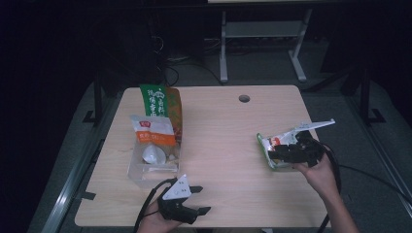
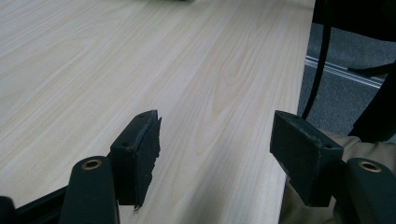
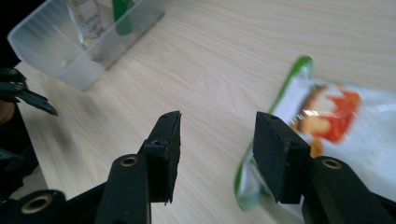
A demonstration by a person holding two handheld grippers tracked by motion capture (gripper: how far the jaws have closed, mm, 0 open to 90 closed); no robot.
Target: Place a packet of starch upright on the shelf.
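Dim room, dark floor, a metal desk frame at the back. Pale wood table (image 1: 218, 131) with a round cable hole near its far edge.

Left half of the table: a clear plastic bin (image 1: 151, 167) holding snack packets. A green packet (image 1: 154, 101) stands at the far end, an orange-and-white packet (image 1: 153, 130) leans in front of it, and a small whitish packet lies lower in the bin. The bin looks partly filled.

Right half: a flat green-edged snack bag (image 1: 272, 148) with a red-and-orange print lies on the table, well apart from the bin. In the right gripper view the bag (image 3: 327, 116) lies just beyond and to the side of the jaws, its green edge passing under the right-hand jaw.

Right gripper (image 1: 272, 154): held over the bag, jaws apart, nothing pinched between the pads; bare wood shows in the gap (image 3: 215, 140). No grip on the bag yet.

Left gripper (image 1: 199, 199): near the table's front edge, just in front of the bin, jaws wide apart and empty; bare table between them (image 2: 215, 144).

Progress, as judged: several packets already sit in the bin, one bag is left out on the table. Remaining steps look like closing on that bag, carrying it across, and dropping it in the bin.
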